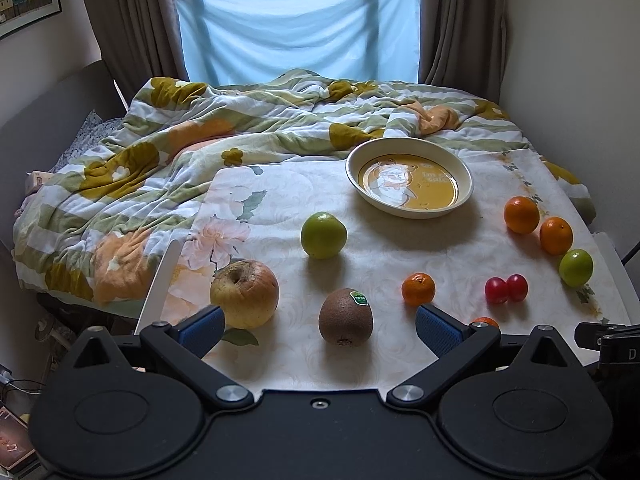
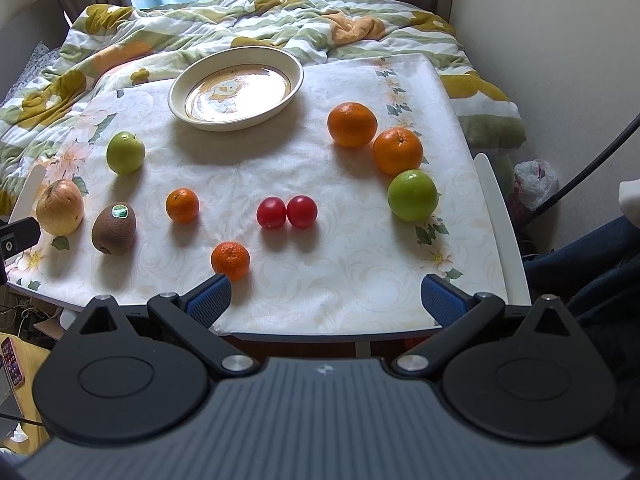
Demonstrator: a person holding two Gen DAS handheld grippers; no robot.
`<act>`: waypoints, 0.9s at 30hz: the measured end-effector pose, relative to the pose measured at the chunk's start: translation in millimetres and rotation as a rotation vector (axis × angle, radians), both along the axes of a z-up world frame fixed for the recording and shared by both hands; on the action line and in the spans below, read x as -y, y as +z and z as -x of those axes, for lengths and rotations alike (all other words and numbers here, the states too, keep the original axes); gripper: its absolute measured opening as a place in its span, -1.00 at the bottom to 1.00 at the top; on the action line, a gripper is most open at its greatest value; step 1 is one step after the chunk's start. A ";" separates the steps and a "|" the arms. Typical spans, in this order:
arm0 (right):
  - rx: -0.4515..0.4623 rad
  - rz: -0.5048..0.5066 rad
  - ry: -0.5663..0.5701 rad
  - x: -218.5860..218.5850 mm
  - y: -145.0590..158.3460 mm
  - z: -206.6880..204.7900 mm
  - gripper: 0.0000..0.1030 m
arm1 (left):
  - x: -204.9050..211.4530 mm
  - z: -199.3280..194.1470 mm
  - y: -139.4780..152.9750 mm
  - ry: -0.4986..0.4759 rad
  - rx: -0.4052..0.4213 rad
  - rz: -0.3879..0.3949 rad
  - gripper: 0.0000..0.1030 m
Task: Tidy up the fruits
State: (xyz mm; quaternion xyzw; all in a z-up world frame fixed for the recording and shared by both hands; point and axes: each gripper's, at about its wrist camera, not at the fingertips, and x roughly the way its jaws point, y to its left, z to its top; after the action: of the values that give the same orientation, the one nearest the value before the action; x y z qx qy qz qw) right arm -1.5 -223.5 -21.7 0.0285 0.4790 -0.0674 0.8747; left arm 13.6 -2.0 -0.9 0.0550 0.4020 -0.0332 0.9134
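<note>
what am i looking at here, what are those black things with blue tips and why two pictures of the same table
A person holds a handheld two-finger gripper in each hand; each carries a camera looking along its fingers. One picture is from the left gripper, the other from the right gripper. The blue tips are the fingers' pads. Both are open and hold nothing. On the table lie an empty plate, an apple, a kiwi, two green fruits, four orange fruits and two small red ones. A bed lies behind.

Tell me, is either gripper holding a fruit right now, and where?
Nothing is held. Left gripper and right gripper are both open and empty.
</note>
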 end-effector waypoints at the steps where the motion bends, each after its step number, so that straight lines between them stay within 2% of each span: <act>1: 0.002 0.000 0.000 0.1 -0.2 0.2 1.00 | 0.0 0.0 0.0 0.000 0.000 0.000 1.00; 27: 0.031 0.017 -0.009 -4.2 8.0 8.7 1.00 | -2.7 5.8 5.5 -0.024 0.008 0.011 1.00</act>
State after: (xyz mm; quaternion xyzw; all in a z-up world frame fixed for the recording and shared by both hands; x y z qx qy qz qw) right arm -10.2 -219.3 -13.7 0.0241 0.4647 -0.0749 0.8820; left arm 7.8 0.7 4.5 0.0549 0.3976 -0.0463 0.9147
